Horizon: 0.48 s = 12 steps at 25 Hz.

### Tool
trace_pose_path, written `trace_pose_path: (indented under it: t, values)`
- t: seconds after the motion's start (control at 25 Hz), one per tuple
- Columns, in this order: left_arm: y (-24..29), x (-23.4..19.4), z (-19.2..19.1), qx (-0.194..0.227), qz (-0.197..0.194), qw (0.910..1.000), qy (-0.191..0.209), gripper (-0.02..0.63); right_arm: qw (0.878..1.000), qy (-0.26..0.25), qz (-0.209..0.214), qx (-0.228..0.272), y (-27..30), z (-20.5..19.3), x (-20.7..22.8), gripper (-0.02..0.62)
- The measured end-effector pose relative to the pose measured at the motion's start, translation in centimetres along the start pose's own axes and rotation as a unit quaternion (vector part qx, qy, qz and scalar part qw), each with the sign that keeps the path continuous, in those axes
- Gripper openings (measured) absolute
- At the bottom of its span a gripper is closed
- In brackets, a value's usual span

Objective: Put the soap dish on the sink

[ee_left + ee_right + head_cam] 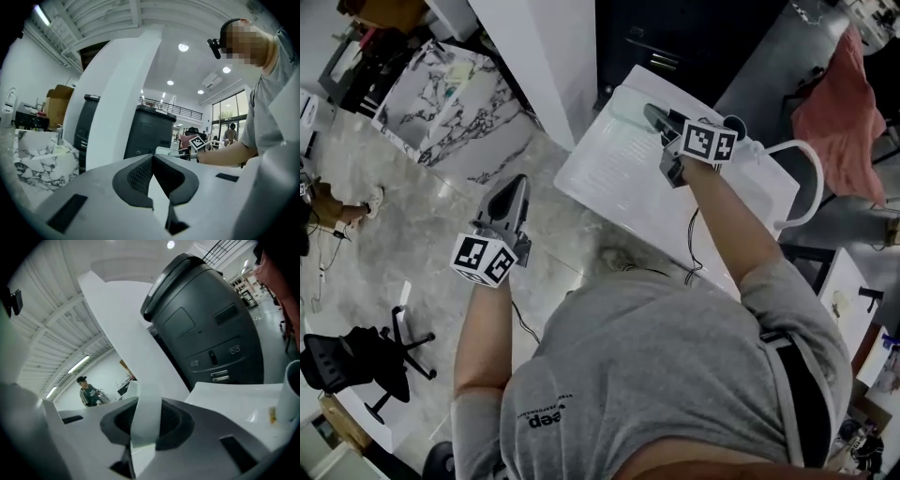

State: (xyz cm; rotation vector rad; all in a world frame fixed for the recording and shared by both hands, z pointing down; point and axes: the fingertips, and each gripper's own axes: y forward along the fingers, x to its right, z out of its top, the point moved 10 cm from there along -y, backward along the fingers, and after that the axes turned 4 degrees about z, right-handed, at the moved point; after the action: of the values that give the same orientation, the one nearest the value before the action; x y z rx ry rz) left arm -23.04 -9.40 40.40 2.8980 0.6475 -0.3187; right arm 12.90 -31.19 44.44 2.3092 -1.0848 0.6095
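My right gripper [654,114] is shut on the soap dish [628,110], a pale thing held out over a white table [619,183]. In the right gripper view the soap dish [144,420] shows as a white curved band clamped edge-on between the dark pads of the right gripper [145,414]. The marble-patterned sink counter [450,103] stands at the upper left, apart from both grippers; it shows as the marble counter [40,161] in the left gripper view. My left gripper [517,185] hangs over the floor, shut, with nothing in it; the pads of the left gripper [152,160] meet at their tips.
A white pillar [539,52] stands between the marble counter and the table. A tall dark bin [206,329] is behind the table. A white chair [802,178] and pink cloth [839,103] are at right, a black office chair [356,361] at lower left. A person [87,390] stands far off.
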Motion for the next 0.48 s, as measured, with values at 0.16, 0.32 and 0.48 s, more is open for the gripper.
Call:
trace_pose_path:
  t: [0.16, 0.32, 0.48]
  values:
    - [6.6, 0.4, -1.0, -0.022, -0.044, 0.9988, 0.004, 0.014, 0.998, 0.027, -0.058, 0.007, 0.3, 0.2, 5.9, 0.110]
    - [12.0, 1.1, -2.5, -0.040, -0.080, 0.9960, -0.003, 0.014, 0.993, 0.059, -0.104, 0.005, 1.1, -0.2, 11.1, 0.110]
    - [15.4, 1.4, -4.4, -0.057, -0.104, 0.9929, -0.012, 0.014, 0.987, 0.084, -0.137, -0.005, 2.4, -1.0, 15.5, 0.110]
